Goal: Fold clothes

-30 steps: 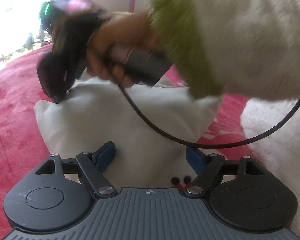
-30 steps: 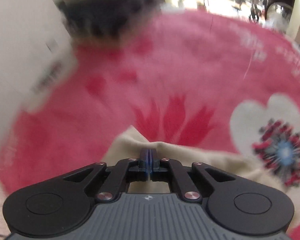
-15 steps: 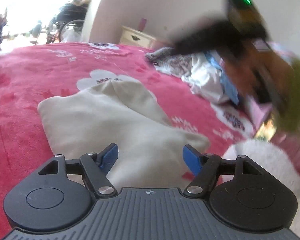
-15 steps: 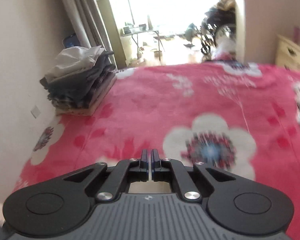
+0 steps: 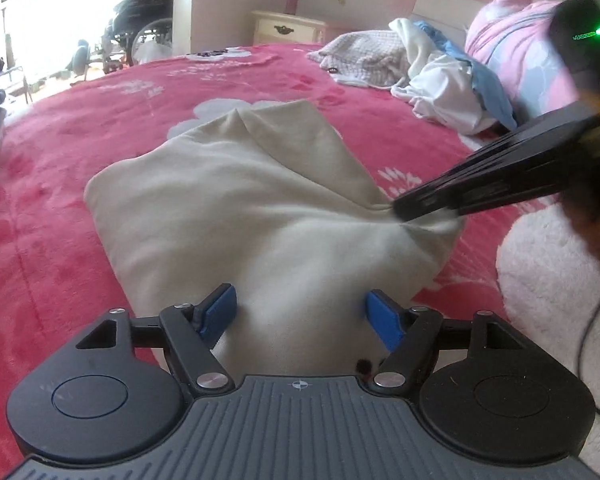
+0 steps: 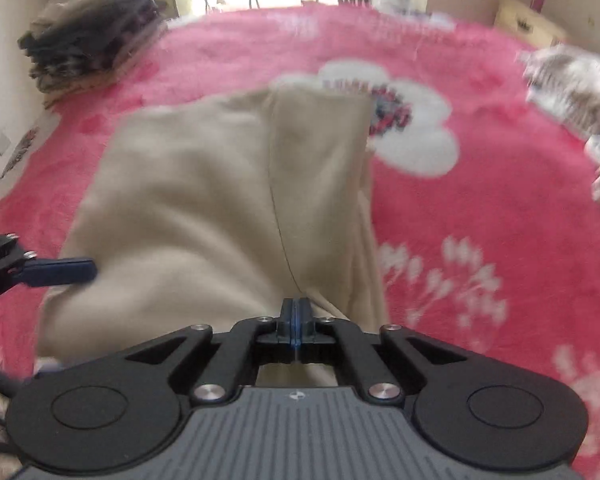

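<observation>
We take the cream garment (image 5: 236, 208) as our landmark; it lies partly folded on the red flowered blanket (image 5: 52, 240). To its left, against the wall, a stack of folded clothes (image 6: 88, 36) sits on the blanket. At the garment's near edge our left gripper (image 5: 300, 314) hovers with its blue fingers (image 5: 216, 312) wide apart, holding nothing, much as half a second ago. At the garment's near right corner our right gripper (image 6: 295, 316) has its fingers pressed together on the cloth; half a second ago it was raised and looked out over bare blanket, and now it has come down to the corner, bunching the cloth there. Beyond the garment to the right lies a heap of unfolded clothes (image 5: 412, 64) beside a pink pillow (image 5: 516, 40).
</observation>
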A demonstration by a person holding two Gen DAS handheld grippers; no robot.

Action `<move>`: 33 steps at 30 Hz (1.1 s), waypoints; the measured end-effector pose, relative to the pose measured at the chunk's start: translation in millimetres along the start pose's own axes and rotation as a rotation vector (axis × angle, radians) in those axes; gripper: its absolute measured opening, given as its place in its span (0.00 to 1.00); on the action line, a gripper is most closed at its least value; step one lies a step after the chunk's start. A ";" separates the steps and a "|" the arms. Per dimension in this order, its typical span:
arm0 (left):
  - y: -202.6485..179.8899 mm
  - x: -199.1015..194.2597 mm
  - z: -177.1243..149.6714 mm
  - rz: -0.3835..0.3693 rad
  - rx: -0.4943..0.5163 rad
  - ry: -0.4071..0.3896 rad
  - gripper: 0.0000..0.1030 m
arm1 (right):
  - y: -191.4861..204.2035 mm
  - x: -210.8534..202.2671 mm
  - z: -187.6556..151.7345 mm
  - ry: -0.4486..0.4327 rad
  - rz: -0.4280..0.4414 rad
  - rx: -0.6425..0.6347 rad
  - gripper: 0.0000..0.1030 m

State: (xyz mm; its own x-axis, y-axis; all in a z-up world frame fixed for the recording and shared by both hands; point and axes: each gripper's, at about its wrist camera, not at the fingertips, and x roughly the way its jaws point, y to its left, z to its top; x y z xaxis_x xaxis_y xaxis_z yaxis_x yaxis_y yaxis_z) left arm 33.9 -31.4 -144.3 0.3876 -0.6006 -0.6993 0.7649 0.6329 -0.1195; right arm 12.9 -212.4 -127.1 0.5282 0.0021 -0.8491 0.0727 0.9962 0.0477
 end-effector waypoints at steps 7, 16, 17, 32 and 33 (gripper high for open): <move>-11.6 4.6 -3.6 0.051 0.059 0.018 0.73 | 0.9 38.1 -50.2 0.156 -0.054 0.016 0.00; -17.8 5.2 -6.3 0.085 0.090 0.023 0.73 | -9.4 -51.8 -29.9 -0.027 -0.057 0.043 0.03; -18.0 5.0 -6.3 0.085 0.090 0.023 0.73 | -12.5 -59.7 -26.2 -0.055 -0.044 0.060 0.03; -22.3 5.7 -7.2 0.100 0.112 0.023 0.76 | -4.6 -20.2 -32.2 -0.043 -0.002 0.056 0.03; -22.6 5.9 -7.2 0.101 0.114 0.024 0.76 | 0.0 -30.7 -30.1 -0.091 0.019 0.047 0.03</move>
State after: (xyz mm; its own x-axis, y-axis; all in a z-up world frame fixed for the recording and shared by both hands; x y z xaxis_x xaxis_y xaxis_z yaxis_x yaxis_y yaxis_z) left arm 15.2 -45.8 -150.7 0.4546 -0.5239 -0.7204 0.7763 0.6295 0.0320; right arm -28.7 -209.9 -116.8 0.6046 0.0114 -0.7964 0.0998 0.9909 0.0899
